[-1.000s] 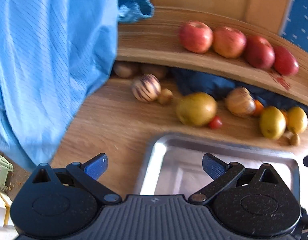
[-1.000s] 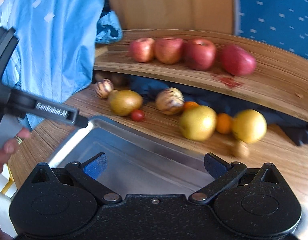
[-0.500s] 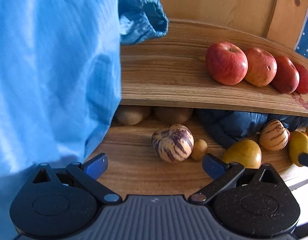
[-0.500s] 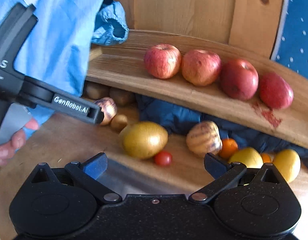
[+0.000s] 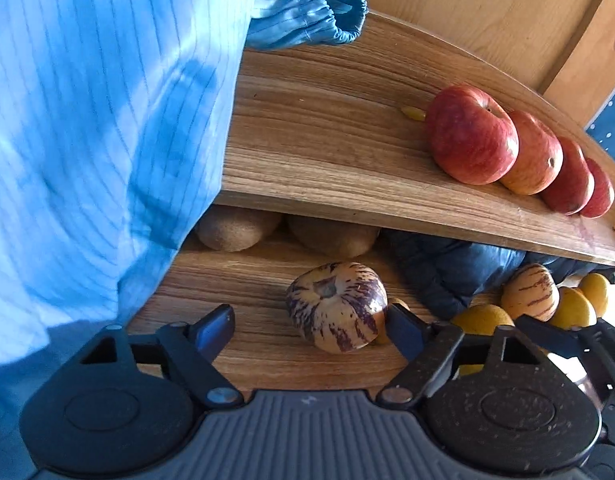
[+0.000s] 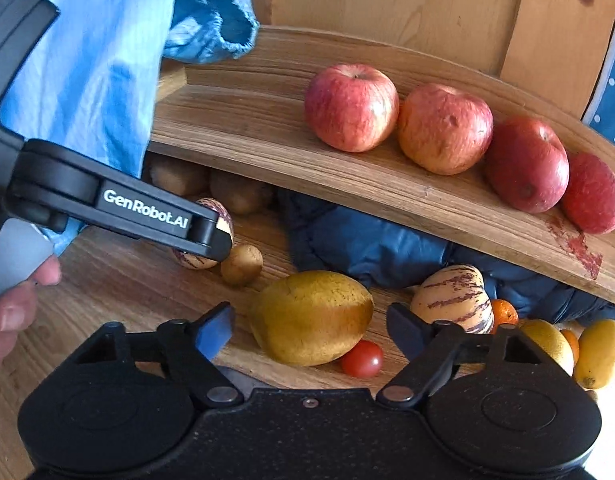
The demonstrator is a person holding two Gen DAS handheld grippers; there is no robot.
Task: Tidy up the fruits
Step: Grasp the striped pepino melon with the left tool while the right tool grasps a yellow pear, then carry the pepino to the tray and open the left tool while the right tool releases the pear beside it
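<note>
A purple-striped pepino melon [image 5: 337, 306] lies on the lower wooden board, between the fingertips of my open left gripper [image 5: 309, 330] and close to the right finger. In the right wrist view my open right gripper [image 6: 309, 330] brackets a big yellow-brown pear [image 6: 311, 316], with a cherry tomato [image 6: 362, 359] beside it. The left gripper's finger [image 6: 147, 216] hides most of the striped melon [image 6: 223, 216] there. Several red apples [image 6: 351, 106] stand in a row on the upper shelf [image 6: 267, 148]. A second striped melon [image 6: 453, 300] lies further right.
A blue garment [image 5: 99, 140] hangs over the left side. Two kiwis [image 5: 237, 228] sit under the shelf, next to dark blue cloth [image 6: 347, 240]. A small brown fruit [image 6: 241, 264], a small orange [image 6: 503, 312] and yellow fruits [image 6: 601, 346] lie on the board. A person's hand [image 6: 11, 304] holds the left gripper.
Both grippers moved forward from above the metal tray toward the fruits. The striped melon now lies between the left fingers and the pear between the right fingers. Both stayed open.
</note>
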